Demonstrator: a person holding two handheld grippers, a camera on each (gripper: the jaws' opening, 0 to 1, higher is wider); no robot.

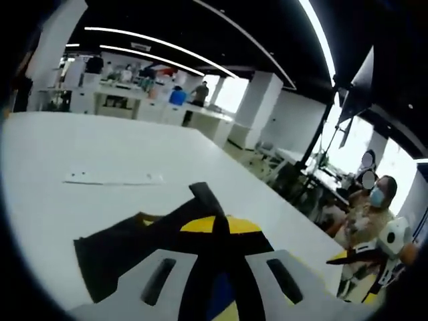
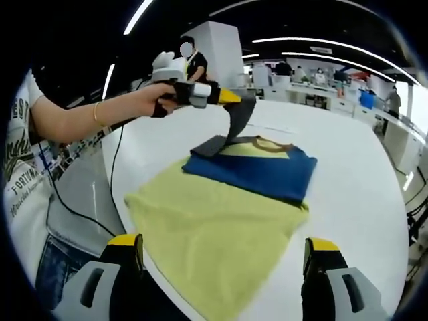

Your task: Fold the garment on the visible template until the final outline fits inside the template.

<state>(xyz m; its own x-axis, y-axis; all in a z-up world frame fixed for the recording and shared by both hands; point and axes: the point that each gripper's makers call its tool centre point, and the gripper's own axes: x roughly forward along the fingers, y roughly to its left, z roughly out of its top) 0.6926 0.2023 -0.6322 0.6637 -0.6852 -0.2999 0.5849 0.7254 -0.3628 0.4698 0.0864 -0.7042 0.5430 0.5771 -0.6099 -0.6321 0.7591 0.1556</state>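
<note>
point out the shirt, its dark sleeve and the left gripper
shirt (image 2: 221,234), right gripper view, yellow lower body.
dark sleeve (image 2: 237,124), right gripper view, lifted strip below the gripper tip.
left gripper (image 2: 231,95), right gripper view, yellow jaw tip.

The left gripper (image 2: 234,100) is showing a white and grey body with a yellow part near the front, and a dark grip which the person's hand (image 2: 152,99) is covering. A thin black cable (image 2: 112,177) is hanging down from it. In the left gripper view its own jaws are looking pale grey, each with one long dark slot. The right gripper (image 2: 224,267) is having grey jaws with a similar slot and yellow blocks with black parts on top. The person is wearing a white T-shirt (image 2: 20,167) with dark printed letters, blue jeans (image 2: 57,271), and a thin gold bracelet (image 2: 95,114) on the wrist.
</note>
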